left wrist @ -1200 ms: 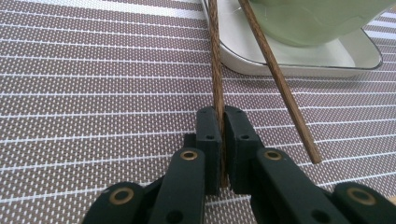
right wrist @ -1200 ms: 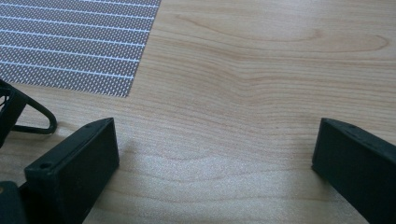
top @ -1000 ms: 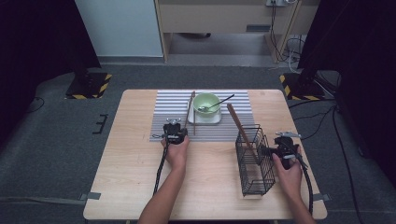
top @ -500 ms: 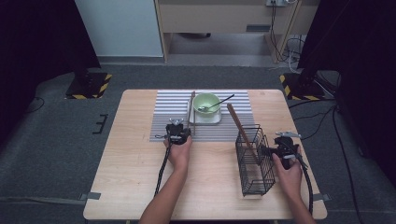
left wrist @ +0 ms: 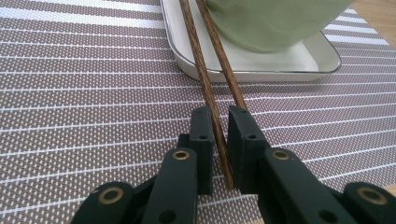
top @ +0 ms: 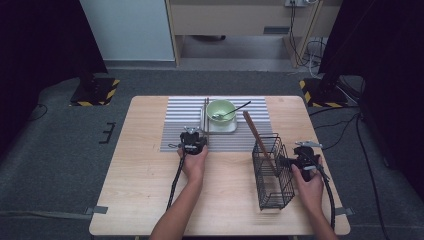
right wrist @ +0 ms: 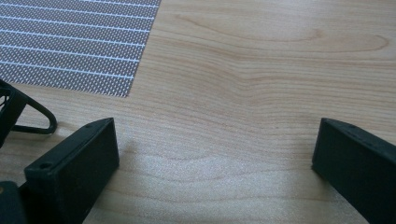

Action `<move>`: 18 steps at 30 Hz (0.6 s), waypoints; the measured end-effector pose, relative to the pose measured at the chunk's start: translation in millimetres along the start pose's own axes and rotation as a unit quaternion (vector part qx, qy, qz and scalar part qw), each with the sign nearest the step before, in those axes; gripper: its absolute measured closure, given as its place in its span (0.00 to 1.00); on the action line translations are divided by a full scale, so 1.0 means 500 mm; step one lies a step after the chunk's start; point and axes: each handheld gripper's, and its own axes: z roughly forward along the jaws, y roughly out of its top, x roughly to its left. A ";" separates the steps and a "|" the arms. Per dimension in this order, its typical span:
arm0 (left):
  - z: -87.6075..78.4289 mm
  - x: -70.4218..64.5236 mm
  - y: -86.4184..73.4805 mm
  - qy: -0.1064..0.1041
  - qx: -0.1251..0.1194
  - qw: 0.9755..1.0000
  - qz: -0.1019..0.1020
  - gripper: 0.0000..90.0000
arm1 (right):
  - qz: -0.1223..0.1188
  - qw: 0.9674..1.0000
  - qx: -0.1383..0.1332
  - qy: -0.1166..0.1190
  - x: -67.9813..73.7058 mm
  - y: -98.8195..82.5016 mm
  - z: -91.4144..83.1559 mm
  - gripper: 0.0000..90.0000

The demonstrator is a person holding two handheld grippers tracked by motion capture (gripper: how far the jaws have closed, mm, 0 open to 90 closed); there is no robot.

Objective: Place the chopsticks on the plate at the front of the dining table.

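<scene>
Even overhead light brightens the table [top: 150, 200] — the room's edges sink into near-black. Shadows stay soft and short. The high view is slightly soft; in the gripper views the nearest jaws blur — mild glare whitens the wood.

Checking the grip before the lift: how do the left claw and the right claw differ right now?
The left claw is closed on a pair of wooden chopsticks; the right claw gapes wide, holding nothing. The left sits over the striped mat, the right over bare table beside the wire basket. Both have black jaws.
</scene>
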 end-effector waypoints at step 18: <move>0.000 0.000 0.005 0.000 -0.004 1.000 0.009 0.90 | 0.000 1.000 0.000 0.000 0.000 0.000 0.000 0.01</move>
